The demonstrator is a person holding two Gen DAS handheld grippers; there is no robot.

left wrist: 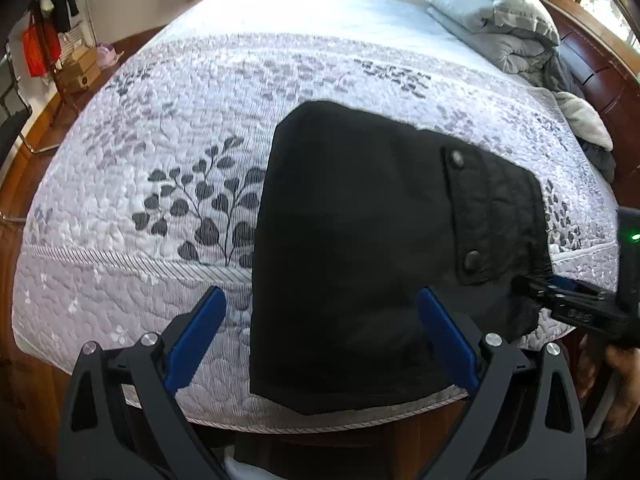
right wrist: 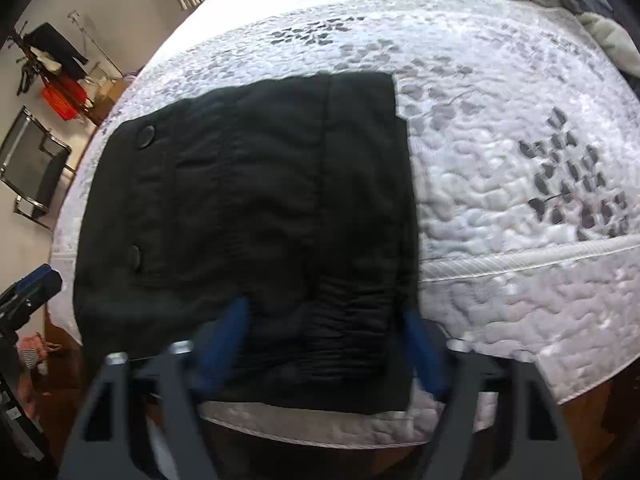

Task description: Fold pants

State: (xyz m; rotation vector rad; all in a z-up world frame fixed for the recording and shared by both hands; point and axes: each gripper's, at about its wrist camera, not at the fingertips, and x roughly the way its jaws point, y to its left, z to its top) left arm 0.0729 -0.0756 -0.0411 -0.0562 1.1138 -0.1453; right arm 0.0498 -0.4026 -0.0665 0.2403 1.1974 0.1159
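Black pants (left wrist: 360, 248) lie folded near the bed (left wrist: 168, 152) edge, both tongs (left wrist: 320, 340) (right wrist: 324, 344) spread wide.

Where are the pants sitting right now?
The black pants lie folded on the quilted bedspread at the bed's near edge, between the open left gripper and right gripper, far from the grey pillows.

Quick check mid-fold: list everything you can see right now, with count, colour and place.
Folded black fabric pants: one, black, near bed edge.
Quilted leaf-print bedspread: one, white and grey, covering bed.
Grey folded duvet: one, grey, far right corner of the bed.
Red hanging garment: one, red, far left by wall.
Cardboard boxes: stacked, brown, floor at left.
Left tool: blue pads, open, over pants.
Right tool: blue pads, open, over pants.
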